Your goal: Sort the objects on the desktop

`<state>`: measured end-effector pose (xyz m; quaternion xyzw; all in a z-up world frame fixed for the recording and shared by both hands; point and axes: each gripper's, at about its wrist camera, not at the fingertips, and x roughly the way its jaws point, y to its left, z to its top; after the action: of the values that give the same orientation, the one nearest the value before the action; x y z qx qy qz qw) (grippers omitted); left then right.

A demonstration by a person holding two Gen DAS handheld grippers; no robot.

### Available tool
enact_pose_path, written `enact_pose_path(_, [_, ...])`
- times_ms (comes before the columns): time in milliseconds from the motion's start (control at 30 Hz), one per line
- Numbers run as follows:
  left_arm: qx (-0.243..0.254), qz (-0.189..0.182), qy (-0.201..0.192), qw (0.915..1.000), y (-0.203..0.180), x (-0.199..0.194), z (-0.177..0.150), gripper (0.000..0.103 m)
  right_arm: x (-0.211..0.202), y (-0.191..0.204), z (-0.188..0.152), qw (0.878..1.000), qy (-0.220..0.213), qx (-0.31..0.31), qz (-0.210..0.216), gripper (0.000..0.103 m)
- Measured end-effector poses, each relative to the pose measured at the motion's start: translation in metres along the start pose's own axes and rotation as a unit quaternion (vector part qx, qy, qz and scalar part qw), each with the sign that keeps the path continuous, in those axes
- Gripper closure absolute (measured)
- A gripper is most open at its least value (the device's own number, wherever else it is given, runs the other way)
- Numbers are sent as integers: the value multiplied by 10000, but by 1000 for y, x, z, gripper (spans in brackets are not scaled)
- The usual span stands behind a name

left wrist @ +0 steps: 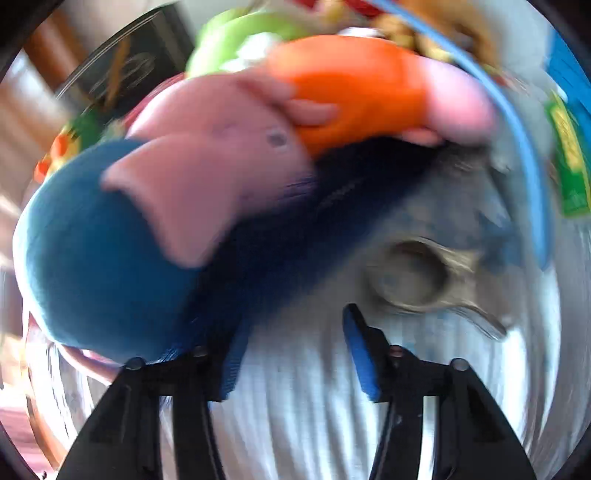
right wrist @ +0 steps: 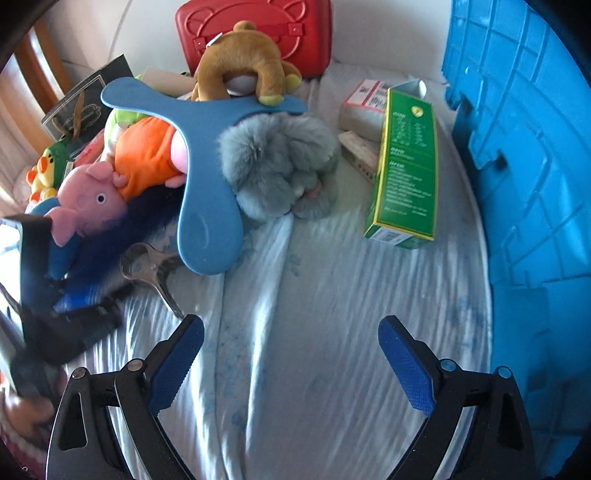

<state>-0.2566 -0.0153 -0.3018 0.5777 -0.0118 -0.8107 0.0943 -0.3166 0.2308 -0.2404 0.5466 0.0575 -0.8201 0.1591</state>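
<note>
We see the desktop objects heaped toward the far-left part of the cloth-covered table (right wrist: 332, 332), which is likely why both grippers point down at that side: the pile has to be picked apart 1 thing at a time. A pink pig plush (right wrist: 92, 199) in an orange dress lies on a dark blue furry piece (right wrist: 147, 214). A blue three-armed plastic piece (right wrist: 199, 177) leans over the pig, and a brown bear plush (right wrist: 243, 59) sits on top of it in front of a red case (right wrist: 255, 33) at the far edge. A grey fur ball (right wrist: 277, 162) rests near the middle, a green carton (right wrist: 406, 162) lies to the right of it, and a blue crate (right wrist: 524, 166) stands along the right edge, probably where sorted things go. A metal clip (right wrist: 147, 266) lies on the cloth just in front of the pile.

The left gripper (left wrist: 295, 354) has its jaws partly drawn in. In its own blurred view the left pad is up against the dark blue fur and the right pad stands free over the cloth, so we cannot tell whether it grips the fur yet. The pig's blue base fills the left of that view.

The right gripper (right wrist: 291, 365) has its jaws wide apart above bare cloth, holding and touching nothing.
</note>
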Motion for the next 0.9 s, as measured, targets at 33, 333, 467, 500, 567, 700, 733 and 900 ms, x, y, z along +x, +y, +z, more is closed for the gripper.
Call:
enact_pose_path(33, [-144,-42,93,9998,5,-2,1,58,1,-1,0,10000,17,-4,49,6])
enact_pose_path(333, [-611,-1411,-50,9881,-68,-32,6,40,-3,-12,1,9999,-24,29,167,6])
enact_pose_path(467, [-105,-837,94,9964,-94,-13,3,37,-3,-14,1,9999,21,15,121,6])
enact_pose_path(500, [-107,-840,136,9963,-88,-11,-1,37,-3,-13,1,9999,37,-5,120,6])
enact_pose_path(567, [-127,-510,185,9984,-65,-11,-9,37,-3,-13,0,9998,38,-16,178,6])
enact_pose_path(700, [-196,481,355,9980,-9,-13,-22,37,1,-3,1,9990,50,-44,447,6])
enact_pose_path(733, [-310,448,426,9976,4,-15,-24,37,3,1,2,9987,53,-66,509,6])
enact_pose_path(900, [-526,-428,165,9976,1,-49,-19,36,5,20,7,9978,73,-190,627,6])
